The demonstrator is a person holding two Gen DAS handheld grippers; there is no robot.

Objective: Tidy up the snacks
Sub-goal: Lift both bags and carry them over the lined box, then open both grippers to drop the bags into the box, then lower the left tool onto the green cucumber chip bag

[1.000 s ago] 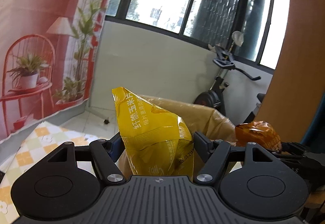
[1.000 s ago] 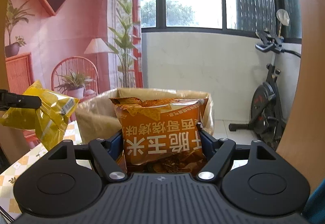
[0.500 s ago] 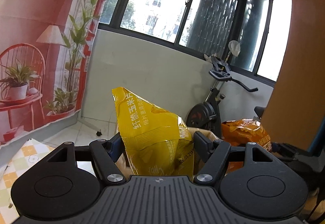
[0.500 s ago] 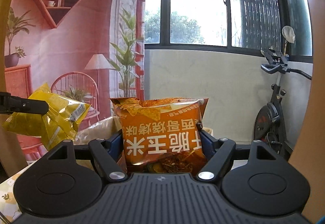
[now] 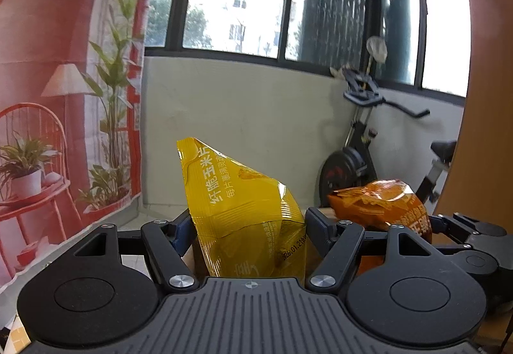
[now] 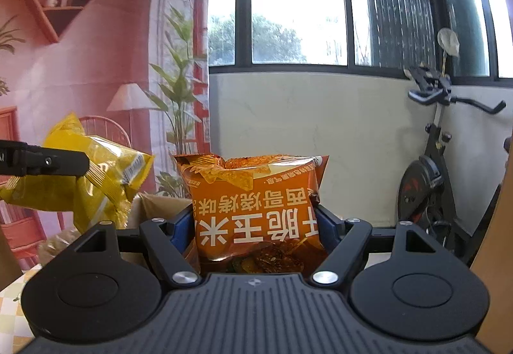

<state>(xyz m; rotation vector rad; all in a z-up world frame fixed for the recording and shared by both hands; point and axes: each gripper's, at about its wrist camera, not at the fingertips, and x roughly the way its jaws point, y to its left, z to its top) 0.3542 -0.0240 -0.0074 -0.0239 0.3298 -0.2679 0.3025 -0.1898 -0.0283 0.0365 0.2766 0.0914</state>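
We have both snack packets lifted and in transit, so as we judge it the picking is done and the putting away is not. On the left, our left gripper point(image 5: 248, 225) is clenched on the yellow snack bag point(image 5: 243, 213), which stands upright between the pads with its sealed top pointing up; seen from the right wrist, that same bag hangs in the air at the far left. Just right of it and lower, we glimpse the open cardboard box point(image 6: 160, 206), partly hidden behind the gripper body. We take this to be where the snacks belong, though its inside is out of sight and we cannot tell what it already holds. Further right, our right gripper point(image 6: 256, 222) grasps the orange snack bag point(image 6: 256, 203), print upside down, also held clear of any surface. What is left, we think, is to lower each bag into the box and let go. Around us: a printed backdrop point(image 6: 80, 71) of a pink room on the left, a window point(image 6: 298, 4) and pale low wall far ahead, an exercise bike point(image 6: 429, 187) at the far right and a wooden panel point(image 5: 481, 97) along the right edge. The two bags sit near each other, so crowding the box opening together looks like the main risk.
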